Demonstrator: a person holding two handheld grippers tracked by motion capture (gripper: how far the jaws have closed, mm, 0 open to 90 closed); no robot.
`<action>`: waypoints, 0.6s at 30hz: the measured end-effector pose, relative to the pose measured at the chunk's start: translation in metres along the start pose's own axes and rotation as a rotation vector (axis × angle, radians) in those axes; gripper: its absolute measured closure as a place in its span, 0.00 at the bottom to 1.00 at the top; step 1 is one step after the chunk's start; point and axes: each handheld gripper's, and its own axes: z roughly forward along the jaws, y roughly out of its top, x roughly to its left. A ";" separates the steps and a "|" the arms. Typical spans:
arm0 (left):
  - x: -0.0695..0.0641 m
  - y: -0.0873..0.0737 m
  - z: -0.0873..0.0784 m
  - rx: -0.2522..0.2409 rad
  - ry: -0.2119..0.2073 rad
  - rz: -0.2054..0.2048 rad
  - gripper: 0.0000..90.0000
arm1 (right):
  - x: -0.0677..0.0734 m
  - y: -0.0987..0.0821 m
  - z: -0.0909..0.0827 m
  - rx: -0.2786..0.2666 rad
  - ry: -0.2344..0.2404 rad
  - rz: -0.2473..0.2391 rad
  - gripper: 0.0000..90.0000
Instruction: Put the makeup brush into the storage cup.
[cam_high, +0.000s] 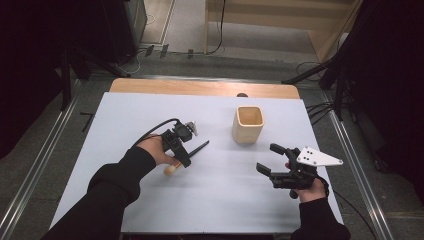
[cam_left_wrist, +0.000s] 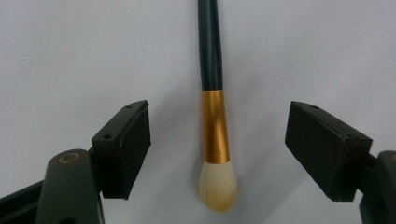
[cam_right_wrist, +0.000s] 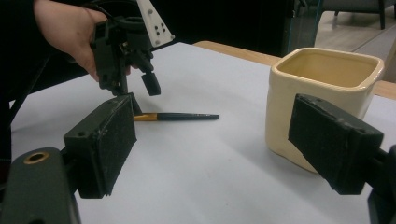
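Note:
A makeup brush with a black handle, gold ferrule and cream bristles lies flat on the white mat. My left gripper points down over its ferrule end. In the left gripper view the brush lies between the jaws of the left gripper, which stand wide apart and clear of it. The right gripper view has the left gripper poised just above the brush. My right gripper rests open at the right, with nothing between its jaws.
A cream square cup stands upright toward the back right of the mat, close ahead of the right gripper. The wooden table edge runs along the far side. Metal rails flank the table.

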 end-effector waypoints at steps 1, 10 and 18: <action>0.000 0.000 0.002 0.004 0.003 0.000 0.27 | 0.000 0.000 0.000 0.000 0.000 0.000 0.17; -0.004 -0.002 0.019 0.038 0.021 -0.003 0.27 | 0.000 0.000 0.000 0.001 -0.004 -0.001 0.17; -0.011 -0.004 0.023 0.055 0.081 -0.048 0.35 | 0.000 0.000 0.000 0.005 -0.006 -0.009 0.18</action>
